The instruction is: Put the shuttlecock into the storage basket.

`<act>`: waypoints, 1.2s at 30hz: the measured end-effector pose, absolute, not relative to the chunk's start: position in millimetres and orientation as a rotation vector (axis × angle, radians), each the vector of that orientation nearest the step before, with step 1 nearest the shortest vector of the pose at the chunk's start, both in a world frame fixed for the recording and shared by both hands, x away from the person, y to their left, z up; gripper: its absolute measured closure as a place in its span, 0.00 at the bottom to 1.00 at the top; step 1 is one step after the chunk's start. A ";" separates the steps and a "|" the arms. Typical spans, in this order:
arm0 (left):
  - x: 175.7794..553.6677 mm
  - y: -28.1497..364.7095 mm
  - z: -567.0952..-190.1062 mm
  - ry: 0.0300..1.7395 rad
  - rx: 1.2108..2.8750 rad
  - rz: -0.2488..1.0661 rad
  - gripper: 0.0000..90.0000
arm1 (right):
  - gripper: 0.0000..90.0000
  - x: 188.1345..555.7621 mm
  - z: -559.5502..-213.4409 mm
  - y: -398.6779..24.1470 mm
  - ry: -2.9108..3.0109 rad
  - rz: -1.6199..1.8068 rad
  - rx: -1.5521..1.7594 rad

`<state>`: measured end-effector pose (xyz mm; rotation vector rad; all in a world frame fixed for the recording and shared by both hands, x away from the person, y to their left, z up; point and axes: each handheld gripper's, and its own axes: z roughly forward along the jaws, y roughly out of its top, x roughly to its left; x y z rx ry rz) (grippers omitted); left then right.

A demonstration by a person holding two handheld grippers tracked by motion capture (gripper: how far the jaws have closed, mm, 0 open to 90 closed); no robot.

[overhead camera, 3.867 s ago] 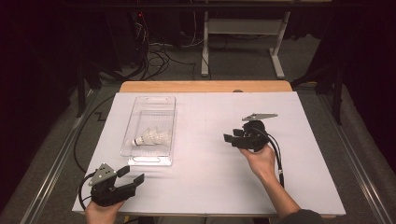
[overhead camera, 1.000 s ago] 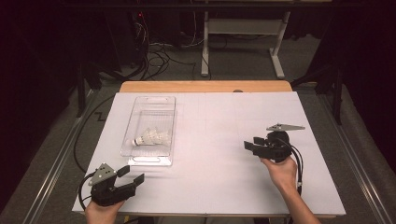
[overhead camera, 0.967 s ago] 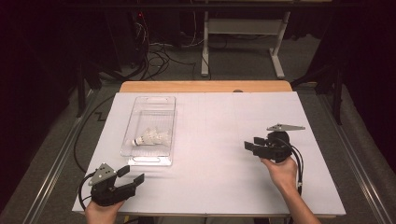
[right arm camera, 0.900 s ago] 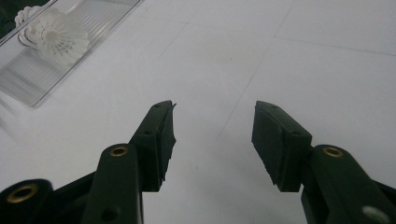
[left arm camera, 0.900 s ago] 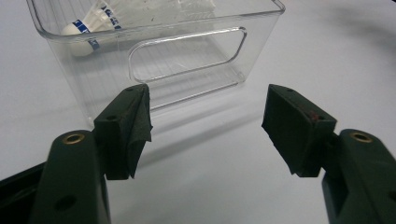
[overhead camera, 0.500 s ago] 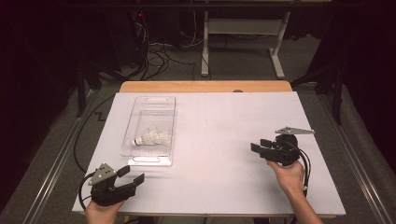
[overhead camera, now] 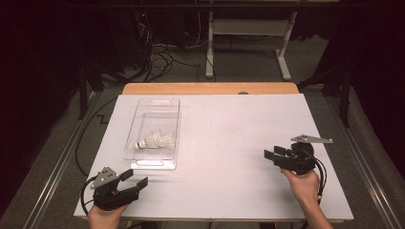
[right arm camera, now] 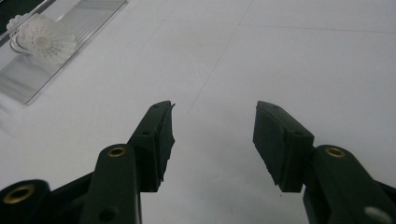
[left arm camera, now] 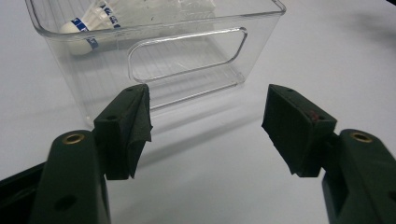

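Observation:
A clear plastic bin [overhead camera: 165,102] lies on the left half of the white table, and white shuttlecocks [overhead camera: 154,140] rest inside it. In the left gripper view the bin [left arm camera: 252,51] stands just ahead of the jaws, with a blue-banded shuttlecock [left arm camera: 88,23] at its far left. My left gripper [overhead camera: 135,180] sits low at the table's front left, open with nothing between its pads. My right gripper [overhead camera: 271,155] hovers at the right side, pointing left toward the bin, open and empty. In the right gripper view the jaws [right arm camera: 212,126] face bare table, and a shuttlecock [right arm camera: 44,42] shows far off.
The white table top [overhead camera: 224,129] has a wooden strip along its far edge. Behind it are a metal desk frame [overhead camera: 248,38] and loose cables on the floor [overhead camera: 162,52]. Metal rails run along both sides of the table.
My right gripper has drifted to the right and toward the front edge, away from the table's middle. The left gripper and the bin have stayed where they were.

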<state>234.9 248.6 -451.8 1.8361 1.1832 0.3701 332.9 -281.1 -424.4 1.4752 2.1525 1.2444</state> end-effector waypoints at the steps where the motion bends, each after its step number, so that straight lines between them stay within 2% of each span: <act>1: 234.8 248.6 -451.8 1.183 1.836 0.370 0.37 | 0.53 331.8 -424.7 -282.0 2.150 1.246 1.475; 36: 234.1 249.4 -451.6 1.181 1.828 0.368 0.37 | 0.50 294.9 -442.3 -303.3 2.109 1.214 1.471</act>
